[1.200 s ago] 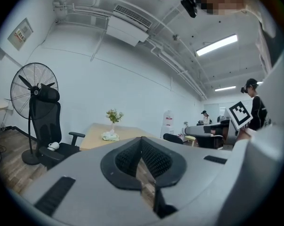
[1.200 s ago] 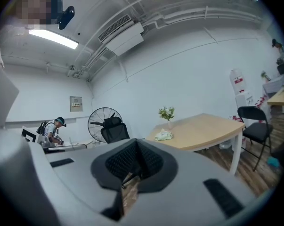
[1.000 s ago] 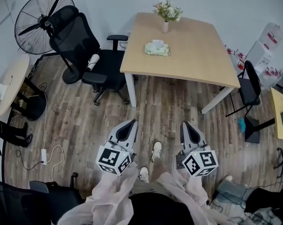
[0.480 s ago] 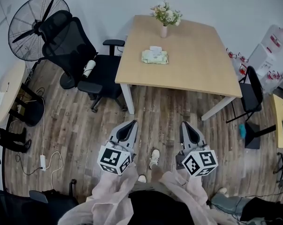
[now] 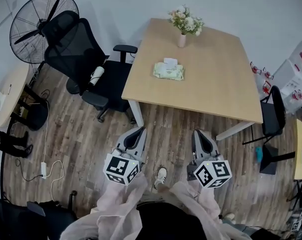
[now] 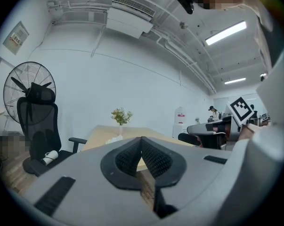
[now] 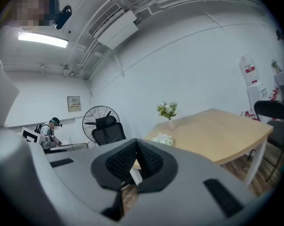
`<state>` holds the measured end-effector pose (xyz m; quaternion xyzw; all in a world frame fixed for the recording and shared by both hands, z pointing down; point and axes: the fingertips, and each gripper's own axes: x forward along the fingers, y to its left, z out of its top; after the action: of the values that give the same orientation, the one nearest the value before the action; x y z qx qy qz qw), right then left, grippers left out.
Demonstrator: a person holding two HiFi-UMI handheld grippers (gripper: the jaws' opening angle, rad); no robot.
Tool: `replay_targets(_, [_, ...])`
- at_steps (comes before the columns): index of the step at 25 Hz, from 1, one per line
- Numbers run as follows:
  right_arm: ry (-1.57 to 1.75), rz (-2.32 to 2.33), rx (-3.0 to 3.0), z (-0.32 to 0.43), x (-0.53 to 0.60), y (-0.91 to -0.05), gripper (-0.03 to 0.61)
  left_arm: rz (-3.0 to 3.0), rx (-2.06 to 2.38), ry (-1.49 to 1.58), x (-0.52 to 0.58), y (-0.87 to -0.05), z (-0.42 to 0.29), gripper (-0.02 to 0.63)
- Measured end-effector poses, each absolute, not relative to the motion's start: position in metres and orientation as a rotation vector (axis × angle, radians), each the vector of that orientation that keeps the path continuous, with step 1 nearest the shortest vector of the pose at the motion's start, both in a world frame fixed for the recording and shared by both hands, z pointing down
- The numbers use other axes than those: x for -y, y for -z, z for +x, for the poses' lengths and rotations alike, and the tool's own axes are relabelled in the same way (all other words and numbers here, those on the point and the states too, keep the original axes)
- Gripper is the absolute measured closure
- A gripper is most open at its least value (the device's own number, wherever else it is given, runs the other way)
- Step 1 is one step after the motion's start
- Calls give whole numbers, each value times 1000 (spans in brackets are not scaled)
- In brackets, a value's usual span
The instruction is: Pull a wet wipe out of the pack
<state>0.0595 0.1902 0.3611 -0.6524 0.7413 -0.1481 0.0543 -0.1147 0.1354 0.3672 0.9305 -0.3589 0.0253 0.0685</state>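
Note:
A pale green wet-wipe pack (image 5: pixel 168 70) lies on the wooden table (image 5: pixel 211 84), near its left side, with a white wipe sticking up at its far end. The same pack (image 7: pixel 163 139) shows small in the right gripper view. Both grippers hang over the floor, well short of the table. My left gripper (image 5: pixel 136 134) is shut with nothing in it; its tips (image 6: pixel 142 140) meet in the left gripper view. My right gripper (image 5: pixel 200 135) is shut and empty too, its tips (image 7: pixel 135 142) touching.
A vase of flowers (image 5: pixel 184 26) stands at the table's far edge. A black office chair (image 5: pixel 88 59) and a standing fan (image 5: pixel 33 26) are left of the table, another black chair (image 5: pixel 272 119) to its right. A power strip with cable (image 5: pixel 43 169) lies on the wood floor.
The table and the pack have come nearer and lower in the head view as I walk toward them. Both grippers keep their place in front of me and stay shut.

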Motion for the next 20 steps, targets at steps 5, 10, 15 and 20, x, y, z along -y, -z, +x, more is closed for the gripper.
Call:
replay_targets(5, [446, -1947, -2283, 81, -156, -361, 569, 2797, 1126, -62, -106, -365, -93, 603])
replay_targets(10, [439, -1932, -2301, 99, -135, -360, 569, 2780, 1153, -60, -89, -368, -78, 603])
replay_targets(15, [472, -1917, -2306, 107, -126, -369, 569, 2765, 1177, -76, -82, -373, -73, 603])
replay_targets(20, [515, -1907, -2324, 109, -123, -384, 569, 2717, 1191, -86, -78, -385, -74, 603])
